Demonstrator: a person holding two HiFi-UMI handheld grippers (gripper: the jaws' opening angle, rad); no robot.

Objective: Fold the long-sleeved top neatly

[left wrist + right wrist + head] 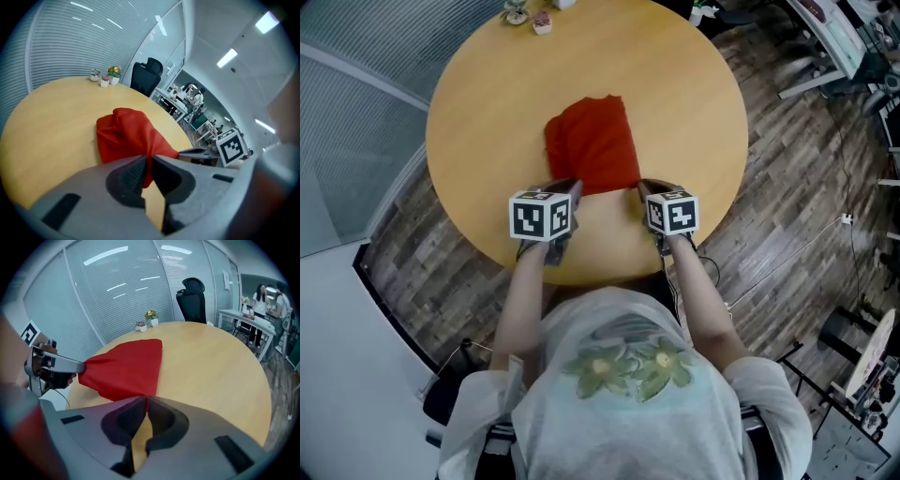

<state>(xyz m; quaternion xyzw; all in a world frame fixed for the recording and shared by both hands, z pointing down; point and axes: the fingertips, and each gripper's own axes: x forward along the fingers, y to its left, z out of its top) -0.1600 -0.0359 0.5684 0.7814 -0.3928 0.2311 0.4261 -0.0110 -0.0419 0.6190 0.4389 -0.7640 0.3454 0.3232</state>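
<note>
1. Two hand-held grippers have hold of a red long-sleeved top (592, 145) (129, 136) (126, 366) on a round wooden table (487, 103) (51, 131) (211, 366), with the person (628, 394) who works them bent over the near rim.
2. On the left gripper (570, 188) (149, 161), the jaws are drawn narrow and pinch a fold of red cloth at the garment's near left corner. The fabric shows between the ribbed pads.
3. On the right gripper (644, 190) (145, 401), the jaws are pressed almost together on the thin hem at the near right corner.
4. The top lies straight ahead of both grippers, gathered into a rough oblong. Its near edge runs from one pair of jaws to the other, and the rest of it rests on the tabletop beyond them. It looks rumpled and humped from the left gripper's side, flatter and smoother from the right's.
5. A marker cube (542, 216) rides behind the left gripper's jaws, toward the person, and a second cube (672, 212) (232, 146) sits likewise behind the right gripper's.
6. Small potted plants (525, 15) (110, 75) (149, 317) stand far beyond both grippers, past the top, at the table's opposite edge.
7. A black office chair (149, 75) (194, 298) stands farther off again, behind the plants and off the table.
</note>
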